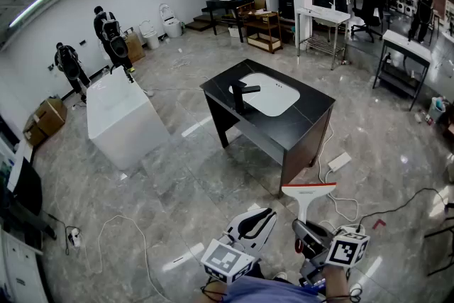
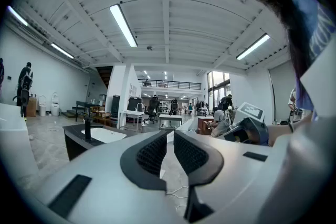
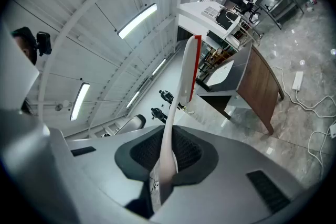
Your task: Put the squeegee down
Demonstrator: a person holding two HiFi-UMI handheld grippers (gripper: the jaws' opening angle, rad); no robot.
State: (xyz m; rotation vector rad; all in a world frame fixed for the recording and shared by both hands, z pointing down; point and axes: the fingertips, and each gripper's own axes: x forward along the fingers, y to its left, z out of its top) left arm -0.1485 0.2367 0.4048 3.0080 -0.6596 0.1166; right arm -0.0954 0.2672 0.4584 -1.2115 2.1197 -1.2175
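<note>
The squeegee (image 1: 308,194) is white with a red edge on its wide blade, and it is held over the floor just in front of the black sink table (image 1: 312,125). My right gripper (image 1: 305,229) is shut on its handle, low in the head view. In the right gripper view the handle runs up from between the pads (image 3: 167,152) to the blade (image 3: 190,68), which stands on edge. My left gripper (image 1: 254,222) sits beside it on the left, jaws shut with nothing between them (image 2: 169,152). A white basin and a black tap (image 1: 241,92) sit in the table top.
A white tub-like block (image 1: 120,117) stands to the left, with two people (image 1: 112,39) behind it. Cables and a power strip (image 1: 339,161) lie on the marble floor right of the table. Metal tables (image 1: 401,57) and shelves line the back right. Cardboard boxes (image 1: 46,117) sit far left.
</note>
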